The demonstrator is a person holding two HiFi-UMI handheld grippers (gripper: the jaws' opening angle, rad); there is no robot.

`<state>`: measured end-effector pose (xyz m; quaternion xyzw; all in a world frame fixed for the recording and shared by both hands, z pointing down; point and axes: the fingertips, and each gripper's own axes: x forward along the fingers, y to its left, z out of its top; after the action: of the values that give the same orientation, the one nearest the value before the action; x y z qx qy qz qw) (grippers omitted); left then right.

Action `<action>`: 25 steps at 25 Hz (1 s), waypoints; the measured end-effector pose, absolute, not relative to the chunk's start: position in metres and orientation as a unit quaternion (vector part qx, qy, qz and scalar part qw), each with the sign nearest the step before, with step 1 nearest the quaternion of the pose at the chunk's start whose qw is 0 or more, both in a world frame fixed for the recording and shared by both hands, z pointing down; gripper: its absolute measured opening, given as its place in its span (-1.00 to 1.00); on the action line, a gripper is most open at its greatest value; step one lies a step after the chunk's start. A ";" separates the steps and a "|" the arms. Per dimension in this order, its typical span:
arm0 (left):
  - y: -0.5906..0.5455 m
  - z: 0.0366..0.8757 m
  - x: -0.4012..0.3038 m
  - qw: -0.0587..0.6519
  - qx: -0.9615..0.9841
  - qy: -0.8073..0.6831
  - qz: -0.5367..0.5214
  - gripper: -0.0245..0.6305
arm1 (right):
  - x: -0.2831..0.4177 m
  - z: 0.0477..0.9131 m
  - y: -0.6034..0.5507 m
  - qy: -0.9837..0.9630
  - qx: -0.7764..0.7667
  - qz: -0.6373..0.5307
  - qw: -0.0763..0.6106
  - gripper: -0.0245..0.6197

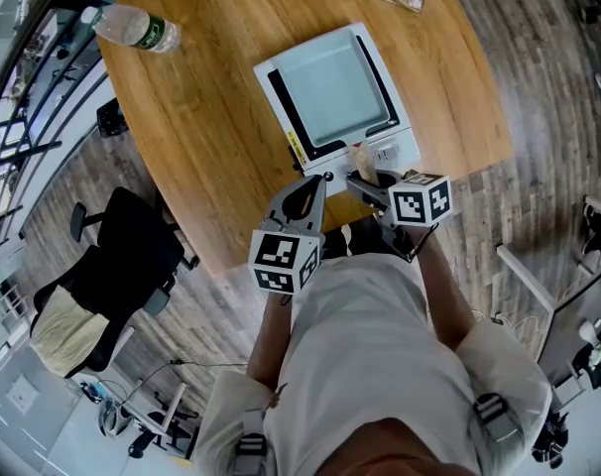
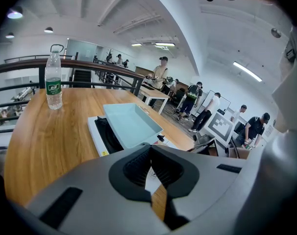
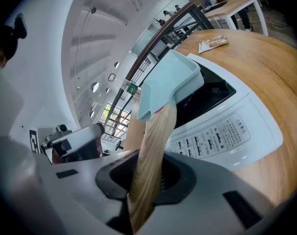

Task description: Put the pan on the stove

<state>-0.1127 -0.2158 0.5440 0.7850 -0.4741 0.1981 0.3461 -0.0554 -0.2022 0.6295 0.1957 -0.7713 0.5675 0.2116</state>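
Pan, pale blue with a bare inside, sits on the stove just ahead of the right hand-held gripper, which clamps its wooden handle. The left hand-held gripper alongside has its jaws together.

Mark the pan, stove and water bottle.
pan (image 1: pixel 338 89), head view, middle of its blue floor.
stove (image 3: pixel 222 131), right gripper view, its white control panel.
water bottle (image 2: pixel 53 87), left gripper view, its green label.

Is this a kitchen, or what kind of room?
Probably an open office or lab, not a kitchen: a black office chair, a round wooden table beside a railing, and people standing farther back.
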 end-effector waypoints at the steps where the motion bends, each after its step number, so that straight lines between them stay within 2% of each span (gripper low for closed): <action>1: -0.216 0.544 -0.113 0.346 0.785 -0.474 0.198 -0.87 | -0.056 0.629 -0.202 -0.772 0.195 0.567 0.211 -0.67; 11: -0.213 0.543 -0.114 0.345 0.785 -0.475 0.198 -0.87 | -0.058 0.628 -0.203 -0.784 0.201 0.545 0.221 -0.64; 25: -0.211 0.537 -0.110 0.337 0.791 -0.472 0.197 -0.87 | -0.050 0.620 -0.208 -0.808 0.228 0.483 0.248 -0.23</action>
<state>-0.1097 -0.2110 0.5372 0.7906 -0.4719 0.1968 0.3370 -0.0503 -0.2079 0.6202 0.2282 -0.8078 0.4834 0.2484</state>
